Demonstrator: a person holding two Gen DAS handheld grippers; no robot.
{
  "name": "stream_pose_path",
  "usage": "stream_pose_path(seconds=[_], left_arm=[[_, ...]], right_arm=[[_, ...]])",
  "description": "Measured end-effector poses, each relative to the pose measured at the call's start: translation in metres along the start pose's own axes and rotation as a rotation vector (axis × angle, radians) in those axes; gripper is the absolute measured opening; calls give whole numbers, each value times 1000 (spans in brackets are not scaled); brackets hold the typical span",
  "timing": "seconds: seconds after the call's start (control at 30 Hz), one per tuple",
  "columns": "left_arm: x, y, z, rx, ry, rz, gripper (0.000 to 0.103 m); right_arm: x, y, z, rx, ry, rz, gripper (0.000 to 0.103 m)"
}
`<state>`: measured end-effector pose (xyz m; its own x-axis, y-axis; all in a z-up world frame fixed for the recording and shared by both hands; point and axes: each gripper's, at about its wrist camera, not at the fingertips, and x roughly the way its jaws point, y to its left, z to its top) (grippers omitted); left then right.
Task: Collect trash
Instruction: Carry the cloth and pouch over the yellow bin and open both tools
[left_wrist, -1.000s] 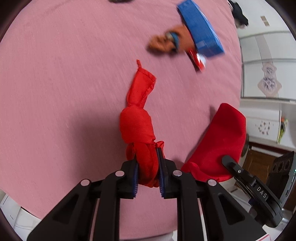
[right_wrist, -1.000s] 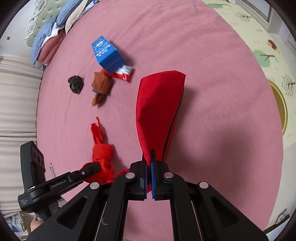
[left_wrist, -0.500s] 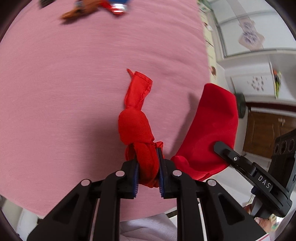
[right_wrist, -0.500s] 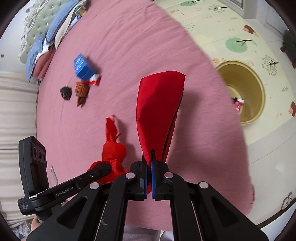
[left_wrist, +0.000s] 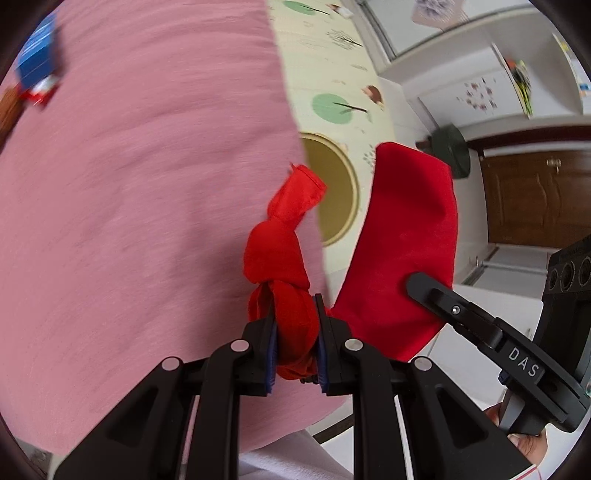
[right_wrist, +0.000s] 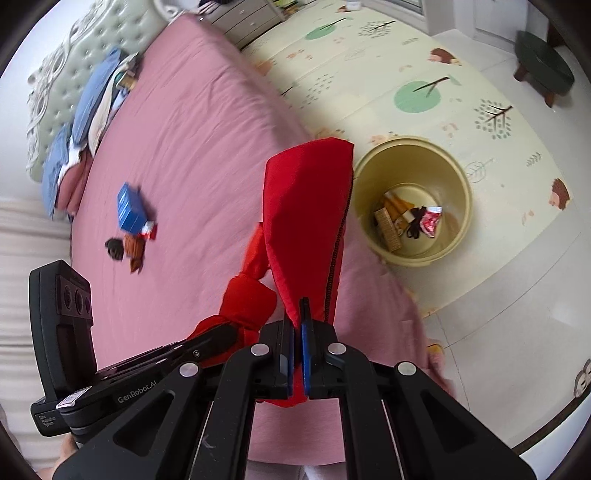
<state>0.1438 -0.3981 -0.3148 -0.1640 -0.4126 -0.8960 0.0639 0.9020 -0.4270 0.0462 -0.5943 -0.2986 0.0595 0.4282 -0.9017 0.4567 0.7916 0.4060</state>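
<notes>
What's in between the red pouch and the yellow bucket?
Nothing solid. In the right wrist view, the red pouch, held by the right gripper, overlaps the yellow bucket's rim; only pink bed edge lies below.

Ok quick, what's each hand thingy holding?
Left gripper: shut on the knotted red cloth.
Right gripper: shut on the flat red pouch.

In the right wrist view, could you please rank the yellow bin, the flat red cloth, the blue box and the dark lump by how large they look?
1. Flat red cloth, though it is nearest the camera
2. Yellow bin
3. Blue box
4. Dark lump
</notes>
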Motion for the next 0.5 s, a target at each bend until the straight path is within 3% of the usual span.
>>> stream_pose_path(seconds=[0.5], left_arm=[[46,-83,46,122,53,31,17]], right_arm=[[-16,-81,56,117,-58,-2,3]])
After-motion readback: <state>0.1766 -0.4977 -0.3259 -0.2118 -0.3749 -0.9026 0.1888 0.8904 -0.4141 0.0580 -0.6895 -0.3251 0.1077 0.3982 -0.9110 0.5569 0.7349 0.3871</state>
